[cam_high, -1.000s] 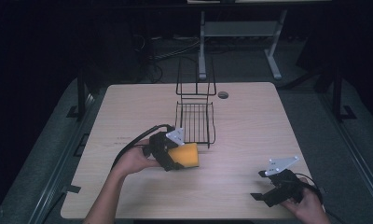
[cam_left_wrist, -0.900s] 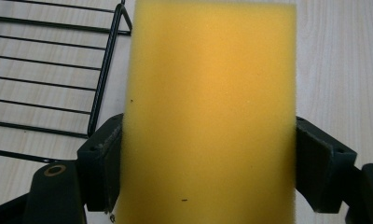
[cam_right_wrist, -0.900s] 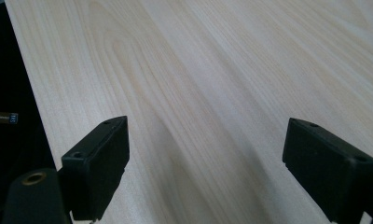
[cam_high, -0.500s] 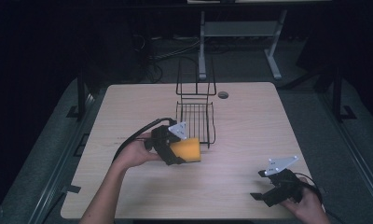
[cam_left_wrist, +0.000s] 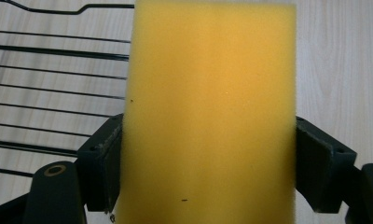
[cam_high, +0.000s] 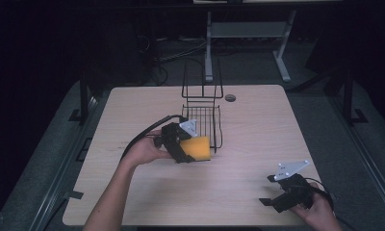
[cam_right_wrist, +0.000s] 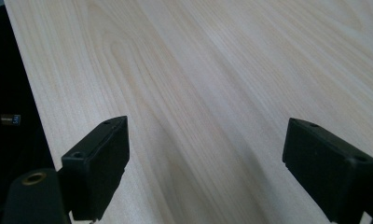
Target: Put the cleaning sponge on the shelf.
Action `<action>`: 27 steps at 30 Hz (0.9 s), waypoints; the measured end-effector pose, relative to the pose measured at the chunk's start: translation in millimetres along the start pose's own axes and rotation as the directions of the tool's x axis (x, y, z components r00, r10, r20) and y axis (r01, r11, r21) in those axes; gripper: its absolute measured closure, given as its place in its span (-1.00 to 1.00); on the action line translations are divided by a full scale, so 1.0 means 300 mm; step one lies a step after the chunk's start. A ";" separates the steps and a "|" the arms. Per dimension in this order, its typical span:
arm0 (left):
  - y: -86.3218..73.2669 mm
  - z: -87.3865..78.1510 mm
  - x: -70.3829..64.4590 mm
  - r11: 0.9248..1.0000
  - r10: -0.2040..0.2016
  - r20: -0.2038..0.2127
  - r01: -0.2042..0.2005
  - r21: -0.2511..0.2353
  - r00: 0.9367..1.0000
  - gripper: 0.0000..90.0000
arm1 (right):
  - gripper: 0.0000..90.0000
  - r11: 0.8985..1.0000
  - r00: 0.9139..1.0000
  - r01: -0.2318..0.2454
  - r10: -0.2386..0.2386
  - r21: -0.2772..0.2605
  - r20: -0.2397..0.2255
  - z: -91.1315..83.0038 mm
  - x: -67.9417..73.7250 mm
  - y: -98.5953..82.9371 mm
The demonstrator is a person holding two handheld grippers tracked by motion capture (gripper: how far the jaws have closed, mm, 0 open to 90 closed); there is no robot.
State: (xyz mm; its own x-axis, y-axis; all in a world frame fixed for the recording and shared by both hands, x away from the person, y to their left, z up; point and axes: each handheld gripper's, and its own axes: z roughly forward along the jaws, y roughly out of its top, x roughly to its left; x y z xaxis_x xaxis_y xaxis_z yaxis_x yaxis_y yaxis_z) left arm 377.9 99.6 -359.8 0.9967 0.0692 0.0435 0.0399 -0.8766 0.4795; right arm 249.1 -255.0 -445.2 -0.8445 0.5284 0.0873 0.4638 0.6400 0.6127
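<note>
Your left gripper (cam_high: 193, 149) was clenched on a yellow sponge (cam_high: 197, 148), a soft rectangular block with a fine, porous foam surface; in the left gripper view the sponge (cam_left_wrist: 208, 112) was squeezed between the two black padded jaws, bulging slightly past them. You held it just above the table, at the near edge of the black wire basket (cam_high: 202, 120), a thin-rod rack with an upright looped back. Your right gripper (cam_high: 272, 202) sat near the table's near right corner, jaws spread wide with nothing between them. The table (cam_high: 258, 139) was pale wood-grain laminate with rounded corners and a small dark round cap near its far edge; the room beyond was dim, with grey floor and a metal stand. The right gripper view brought out the table's long streaked grain (cam_right_wrist: 198, 84), while the left gripper view showed the basket's parallel wires (cam_left_wrist: 54, 93) beside the sponge.
</note>
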 end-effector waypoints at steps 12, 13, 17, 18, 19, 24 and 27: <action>0.012 0.018 0.060 1.000 -0.013 -0.004 0.013 0.003 1.000 -0.52 | -0.69 1.000 1.000 -0.004 0.004 0.002 -0.001 -0.005 -0.002 -0.001; 0.014 0.021 0.065 1.000 -0.008 -0.006 0.008 0.009 1.000 -0.52 | -0.69 1.000 1.000 -0.005 0.005 -0.001 0.000 -0.005 -0.002 -0.002; 0.019 0.033 0.083 1.000 -0.005 -0.010 0.005 0.001 1.000 -0.52 | -0.69 1.000 1.000 -0.011 0.011 -0.002 -0.006 -0.006 -0.001 -0.003; 0.018 0.038 0.087 1.000 -0.011 -0.008 0.011 -0.002 1.000 -0.52 | -0.69 1.000 1.000 -0.011 0.011 -0.002 -0.004 -0.007 -0.001 -0.003; 0.017 0.042 0.090 1.000 -0.013 -0.005 0.013 0.002 1.000 -0.52 | -0.69 1.000 1.000 -0.011 0.011 -0.003 -0.004 -0.007 -0.001 -0.004; 0.014 0.059 0.108 1.000 -0.016 -0.002 0.016 0.000 1.000 -0.52 | -0.69 1.000 1.000 -0.010 0.010 -0.004 -0.001 -0.007 -0.002 -0.005; 0.013 0.066 0.119 1.000 -0.016 0.000 0.016 -0.002 1.000 -0.52 | -0.69 1.000 1.000 -0.010 0.010 -0.004 -0.002 -0.006 -0.003 -0.005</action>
State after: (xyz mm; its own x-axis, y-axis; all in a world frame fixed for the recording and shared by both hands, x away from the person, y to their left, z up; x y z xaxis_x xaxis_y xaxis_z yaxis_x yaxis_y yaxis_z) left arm 415.0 89.1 -373.7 0.9959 0.0833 0.0360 0.0557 -0.8742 0.4823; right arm 248.6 -257.5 -445.0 -0.8405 0.5336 0.0944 0.4707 0.6326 0.6150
